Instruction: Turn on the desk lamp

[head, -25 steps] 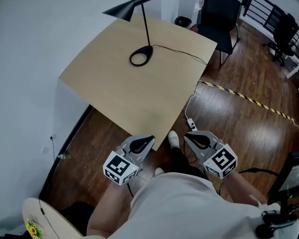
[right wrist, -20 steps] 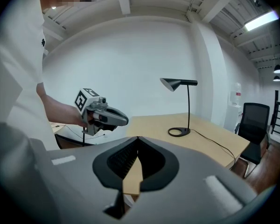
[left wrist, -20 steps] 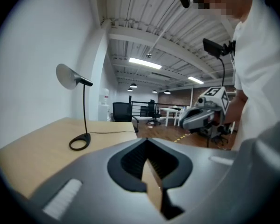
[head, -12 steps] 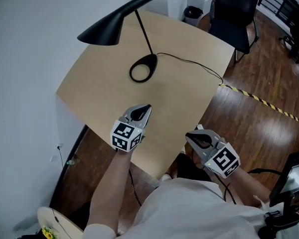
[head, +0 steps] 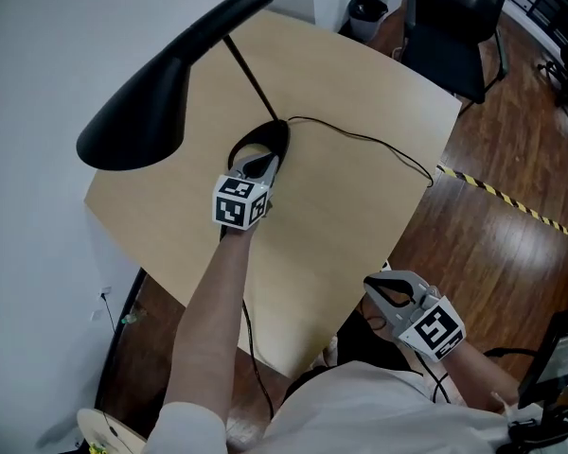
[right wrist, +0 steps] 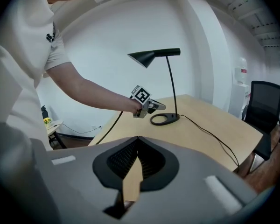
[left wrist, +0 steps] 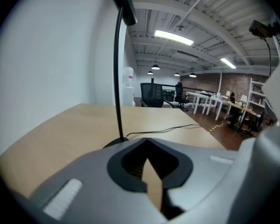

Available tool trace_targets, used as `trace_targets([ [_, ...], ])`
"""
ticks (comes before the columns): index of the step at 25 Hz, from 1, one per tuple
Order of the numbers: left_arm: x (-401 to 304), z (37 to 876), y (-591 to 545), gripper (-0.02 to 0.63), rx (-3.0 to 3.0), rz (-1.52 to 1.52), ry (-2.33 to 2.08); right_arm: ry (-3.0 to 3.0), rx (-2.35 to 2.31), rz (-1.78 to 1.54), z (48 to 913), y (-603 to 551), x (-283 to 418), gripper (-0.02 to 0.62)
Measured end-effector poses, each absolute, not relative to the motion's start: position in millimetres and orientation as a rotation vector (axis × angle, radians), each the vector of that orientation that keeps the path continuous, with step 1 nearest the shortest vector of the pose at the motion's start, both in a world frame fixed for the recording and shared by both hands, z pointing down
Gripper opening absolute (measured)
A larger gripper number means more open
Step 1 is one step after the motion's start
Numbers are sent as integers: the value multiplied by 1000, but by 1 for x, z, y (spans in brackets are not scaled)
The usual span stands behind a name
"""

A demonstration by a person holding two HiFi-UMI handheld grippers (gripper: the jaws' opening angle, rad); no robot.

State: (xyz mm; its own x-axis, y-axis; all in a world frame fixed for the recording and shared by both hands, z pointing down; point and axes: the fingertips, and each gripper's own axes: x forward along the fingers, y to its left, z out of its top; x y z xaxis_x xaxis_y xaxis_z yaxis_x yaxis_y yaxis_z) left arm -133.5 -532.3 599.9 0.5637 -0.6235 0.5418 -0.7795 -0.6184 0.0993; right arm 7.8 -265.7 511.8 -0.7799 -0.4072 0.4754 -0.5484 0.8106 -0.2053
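A black desk lamp stands on the light wooden table [head: 360, 121]: its cone shade [head: 137, 112] hangs at the left, and a thin stem runs down to a ring base [head: 275, 138]. My left gripper [head: 268, 159] is shut, its tips right over the near side of that ring base. In the left gripper view the stem [left wrist: 116, 78] rises just beyond the closed jaws. My right gripper [head: 383, 287] is shut and empty, held off the table's near edge. The right gripper view shows the whole lamp [right wrist: 164, 119] and the left gripper [right wrist: 162, 107] beside its base.
The lamp's black cord [head: 360, 140] runs from the base across the table to the right edge. A black chair [head: 450, 26] and a small bin [head: 367, 9] stand beyond the table. Yellow-black tape [head: 511, 201] crosses the wooden floor. A white wall is at the left.
My left gripper has travelled forward from the table's near edge across the top to the lamp base. The right gripper has stayed low by the near edge.
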Motion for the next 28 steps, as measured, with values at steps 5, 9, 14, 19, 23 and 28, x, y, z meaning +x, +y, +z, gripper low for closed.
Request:
trace_targets([
  [5,-154,625,-575,15,2403,692,-1219,-2521,732,548,533,-270,10,3],
  [9,-164,637,-594,15,2369,718,-1243,-2506,737,595,539,-270,9,3],
  [14,-167,653,-606,15,2345,788,-1232,-2501,736,620,543,-276,10,3],
  [19,-174,661,-605,15,2319,813,-1201,-2495,740,626,543,-278,1,3],
  [23,-177,664,-605,15,2301,789,-1189,-2486,717,644,546,-280,-8,3],
  [28,-177,663,-597,15,2303,738,-1203,-2490,697,648,544,-281,-15,3],
])
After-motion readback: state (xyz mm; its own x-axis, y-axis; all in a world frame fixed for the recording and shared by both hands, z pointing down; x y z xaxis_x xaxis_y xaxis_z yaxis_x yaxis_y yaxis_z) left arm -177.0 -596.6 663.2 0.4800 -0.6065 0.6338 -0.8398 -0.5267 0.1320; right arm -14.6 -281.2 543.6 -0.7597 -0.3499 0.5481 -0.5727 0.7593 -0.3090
